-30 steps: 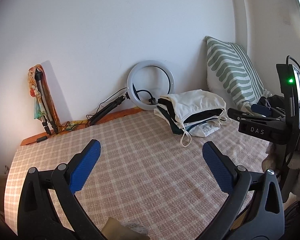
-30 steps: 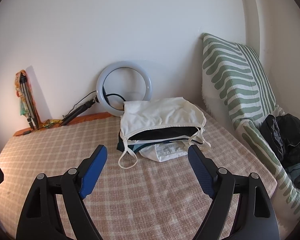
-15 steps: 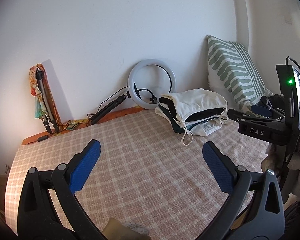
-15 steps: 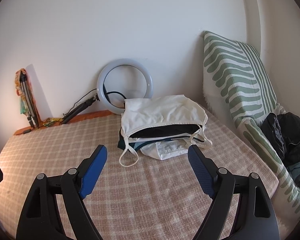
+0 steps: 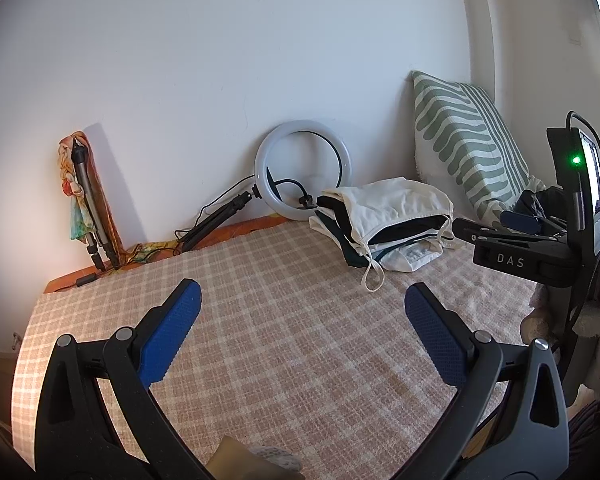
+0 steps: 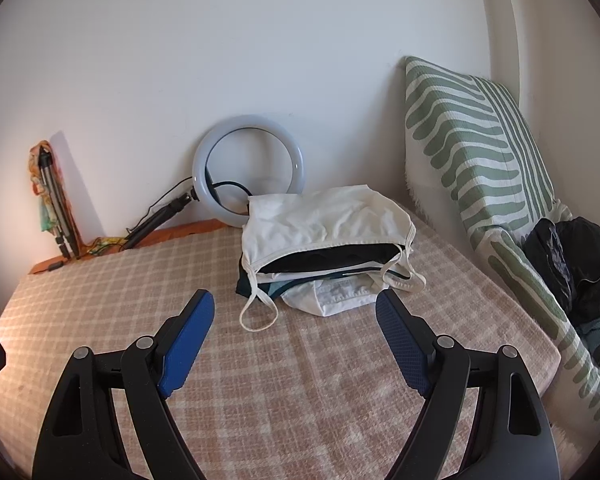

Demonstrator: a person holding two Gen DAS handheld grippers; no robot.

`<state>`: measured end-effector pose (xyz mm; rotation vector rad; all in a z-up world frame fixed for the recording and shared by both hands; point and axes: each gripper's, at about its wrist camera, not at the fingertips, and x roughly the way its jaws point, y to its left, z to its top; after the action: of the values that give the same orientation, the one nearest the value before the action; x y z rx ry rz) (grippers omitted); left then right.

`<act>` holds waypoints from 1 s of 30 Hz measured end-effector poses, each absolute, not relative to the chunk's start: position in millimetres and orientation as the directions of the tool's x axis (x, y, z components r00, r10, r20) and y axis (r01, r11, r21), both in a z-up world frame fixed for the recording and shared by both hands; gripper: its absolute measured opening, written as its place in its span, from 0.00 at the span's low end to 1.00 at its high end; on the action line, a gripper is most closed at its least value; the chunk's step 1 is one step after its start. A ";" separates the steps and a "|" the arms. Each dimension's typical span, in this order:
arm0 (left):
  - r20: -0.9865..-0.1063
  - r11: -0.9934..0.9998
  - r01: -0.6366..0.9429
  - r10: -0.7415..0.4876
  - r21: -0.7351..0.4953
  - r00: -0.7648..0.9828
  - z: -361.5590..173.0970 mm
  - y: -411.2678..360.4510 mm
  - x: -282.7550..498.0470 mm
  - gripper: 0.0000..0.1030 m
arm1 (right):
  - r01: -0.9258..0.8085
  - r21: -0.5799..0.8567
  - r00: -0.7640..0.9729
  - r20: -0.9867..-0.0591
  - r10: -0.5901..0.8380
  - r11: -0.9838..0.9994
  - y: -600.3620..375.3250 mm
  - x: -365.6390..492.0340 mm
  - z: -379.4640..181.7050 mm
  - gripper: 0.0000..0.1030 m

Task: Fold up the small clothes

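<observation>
Both hand-held grippers hang above a bed covered by a pink-and-cream checked cloth [image 6: 320,380], and neither has hold of anything. The left gripper [image 5: 302,308] has its jaws spread wide, blue pads [image 5: 167,336] facing inward, with only bare checked cloth between them. The right gripper [image 6: 295,310] is likewise wide open and empty, its fingertips just short of the near edge of the clothes. The pile of small clothes [image 6: 324,248] lies on the far part of the bed toward the wall, already stacked: a cream strappy top [image 6: 320,220] uppermost, a black garment [image 6: 332,260] showing beneath its hem, a dark teal piece and a white piece under that. One cream strap loop [image 6: 257,312] trails forward off the pile onto the cloth. From the left wrist view the same pile [image 5: 384,220] sits well apart from that gripper, ahead and to its right. Behind the pile a white ring light [image 6: 247,170] leans against the wall, its black stand [image 6: 155,216] lying along the bed edge. A folded tripod wrapped in a patterned scarf [image 5: 85,200] stands at the far left corner. A green-and-white striped cushion [image 6: 480,152] leans against the right wall, with a heap of dark bags [image 6: 572,264] at its foot.
</observation>
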<state>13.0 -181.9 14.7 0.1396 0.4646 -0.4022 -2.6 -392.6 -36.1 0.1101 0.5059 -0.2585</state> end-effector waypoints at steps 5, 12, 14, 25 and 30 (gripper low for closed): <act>-0.460 0.914 0.404 -0.342 0.040 0.819 15.0 -183.2 12.2 1.00 | 0.271 0.041 0.844 -0.491 -0.217 0.962 -392.5 -2.3 -36.3 0.81; -0.458 0.913 0.406 -0.342 0.044 0.820 15.6 -183.5 11.4 1.00 | 0.270 0.043 0.843 -0.494 -0.215 0.962 -392.6 -2.4 -35.9 0.81; -0.457 0.913 0.405 -0.341 0.045 0.821 15.7 -184.0 11.0 1.00 | 0.270 0.044 0.843 -0.494 -0.214 0.962 -392.4 -2.0 -36.3 0.81; -0.457 0.913 0.405 -0.341 0.046 0.821 16.2 -184.4 9.7 1.00 | 0.271 0.045 0.842 -0.494 -0.214 0.962 -391.3 -2.9 -36.4 0.81; -0.456 0.912 0.407 -0.343 0.049 0.821 16.8 -184.7 10.2 1.00 | 0.266 0.053 0.843 -0.498 -0.206 0.963 -390.7 -2.5 -37.8 0.81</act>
<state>10.2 -184.7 16.8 0.1464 0.4567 -0.4005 -2.5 -390.7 -37.8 0.1216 0.5112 -0.2497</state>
